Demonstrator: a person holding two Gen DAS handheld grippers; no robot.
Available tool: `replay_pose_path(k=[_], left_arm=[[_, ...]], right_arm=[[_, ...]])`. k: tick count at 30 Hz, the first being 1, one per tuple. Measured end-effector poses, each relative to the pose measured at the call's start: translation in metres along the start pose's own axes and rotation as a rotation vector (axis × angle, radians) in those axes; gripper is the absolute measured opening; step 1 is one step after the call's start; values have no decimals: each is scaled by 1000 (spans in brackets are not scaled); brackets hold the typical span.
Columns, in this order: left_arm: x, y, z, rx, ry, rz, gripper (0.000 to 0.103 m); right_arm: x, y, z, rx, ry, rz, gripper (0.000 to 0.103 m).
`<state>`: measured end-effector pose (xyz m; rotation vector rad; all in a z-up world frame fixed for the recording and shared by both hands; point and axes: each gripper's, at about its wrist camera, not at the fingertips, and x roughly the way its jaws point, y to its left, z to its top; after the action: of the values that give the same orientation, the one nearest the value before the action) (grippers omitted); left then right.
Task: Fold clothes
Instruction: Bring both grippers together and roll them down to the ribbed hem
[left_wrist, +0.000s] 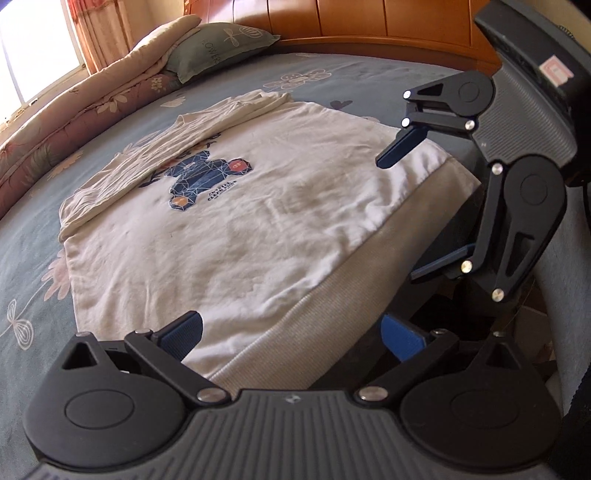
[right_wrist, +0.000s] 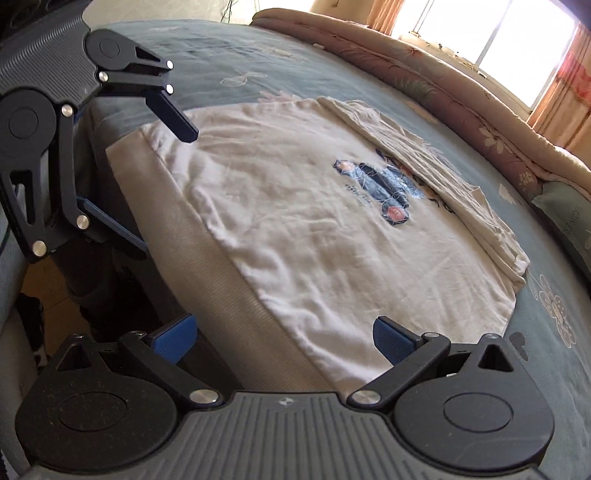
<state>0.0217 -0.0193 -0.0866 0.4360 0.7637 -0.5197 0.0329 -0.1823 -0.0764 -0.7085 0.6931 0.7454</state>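
A white sweatshirt (left_wrist: 258, 206) (right_wrist: 303, 221) with a blue bear print (left_wrist: 207, 181) lies flat on the bed. One sleeve (left_wrist: 147, 162) (right_wrist: 424, 162) is folded across its chest. Its ribbed hem (left_wrist: 332, 295) (right_wrist: 192, 236) runs along the near bed edge. My left gripper (left_wrist: 291, 332) (right_wrist: 147, 177) is open, with its fingers on either side of one hem corner. At the other hem corner, my right gripper (right_wrist: 284, 332) (left_wrist: 413, 210) is open and straddles the fabric in the same way. Neither has closed on the cloth.
The blue-grey flowered sheet (left_wrist: 33, 236) (right_wrist: 554, 369) covers the bed. A rolled quilt (left_wrist: 74, 118) (right_wrist: 461, 103) and a green pillow (left_wrist: 218, 51) lie along the far side by a bright window (right_wrist: 491, 29). A wooden headboard (left_wrist: 369, 22) stands behind. Floor (right_wrist: 40, 280) shows below the bed edge.
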Motion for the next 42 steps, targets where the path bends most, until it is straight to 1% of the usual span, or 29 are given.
replay_pose_path(k=[2, 5, 8, 11, 14, 18, 20, 24, 28, 30, 31, 35, 36, 40, 42], left_arm=[[0, -1, -2, -15, -5, -5, 102], [3, -3, -4, -21, 0, 10, 102], [5, -8, -3, -7, -5, 4, 102], [9, -14, 0, 19, -10, 17, 102], [15, -20, 5, 46, -17, 42, 102], [24, -21, 14, 76, -28, 101, 102], [26, -15, 19, 66, -24, 113, 102], [19, 0, 28, 30, -53, 131, 102], [13, 3, 37, 40, -76, 139, 102], [12, 1, 38, 50, -79, 135, 102], [12, 0, 38, 57, -79, 129, 102], [15, -2, 27, 81, -45, 97, 102], [17, -2, 24, 85, -38, 97, 102], [25, -4, 17, 88, -18, 112, 102], [29, -6, 21, 80, -24, 98, 102]], right_arm=[[10, 14, -1, -36, 30, -25, 103], [16, 25, -1, -64, 23, -100, 103], [5, 19, 1, -29, -26, -139, 103], [-10, 12, 5, 1, -94, -173, 103], [-18, 3, 8, 35, -124, -181, 103], [-21, -1, 8, 53, -133, -179, 103], [-22, -1, 7, 60, -134, -172, 103], [-23, 0, 4, 65, -133, -144, 103], [-12, 7, 8, 44, -122, -146, 103], [-5, 11, 11, 35, -125, -169, 103], [-3, 12, 13, 34, -125, -194, 103], [3, 12, 12, 20, -109, -326, 103], [3, 10, 10, 16, -105, -345, 103], [1, 2, 4, 29, -95, -371, 103], [3, 1, 5, 36, -96, -371, 103]])
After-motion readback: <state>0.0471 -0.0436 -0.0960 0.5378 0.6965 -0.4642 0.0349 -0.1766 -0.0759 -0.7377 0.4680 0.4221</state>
